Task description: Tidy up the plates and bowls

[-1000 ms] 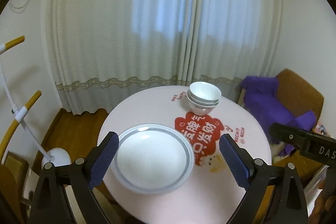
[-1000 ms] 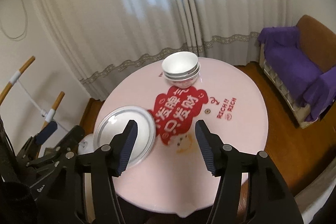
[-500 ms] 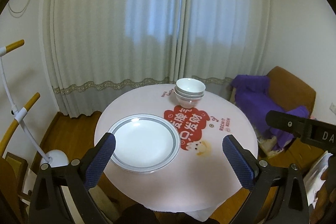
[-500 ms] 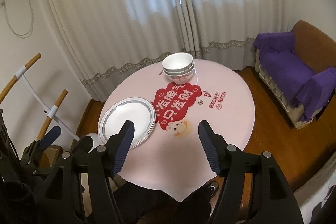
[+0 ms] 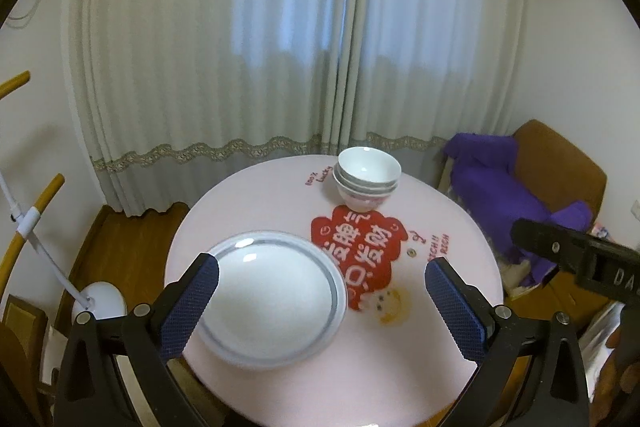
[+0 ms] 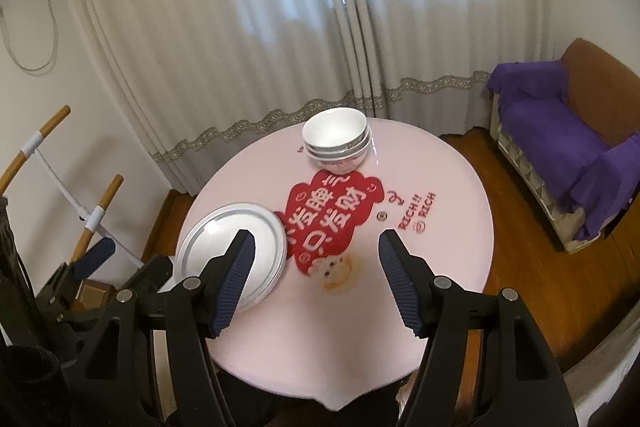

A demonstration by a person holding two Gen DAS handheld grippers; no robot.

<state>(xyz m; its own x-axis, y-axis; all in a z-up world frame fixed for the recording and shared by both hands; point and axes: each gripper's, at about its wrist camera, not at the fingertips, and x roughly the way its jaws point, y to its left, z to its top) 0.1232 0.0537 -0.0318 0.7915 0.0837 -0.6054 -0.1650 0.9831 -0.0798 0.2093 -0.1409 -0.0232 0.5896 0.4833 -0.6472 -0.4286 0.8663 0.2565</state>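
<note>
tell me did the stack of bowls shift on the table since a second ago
No. The stack of bowls sits just beyond the top of the red print on the table, beside the small lettering, as before. Only the cameras moved.

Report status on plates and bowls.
Left gripper open, right gripper open, both empty. Plates stacked, bowls stacked, apart on table. Nothing between.

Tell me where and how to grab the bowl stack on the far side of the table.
Probably take the bowls by the top bowl's rim, coming down from above with one finger inside and one outside. The three nest upright with the mouth open, and the walls curve inward toward the foot, so a side pinch could slip. The right tongs stand open and empty, roughly in line with the stack.
</note>
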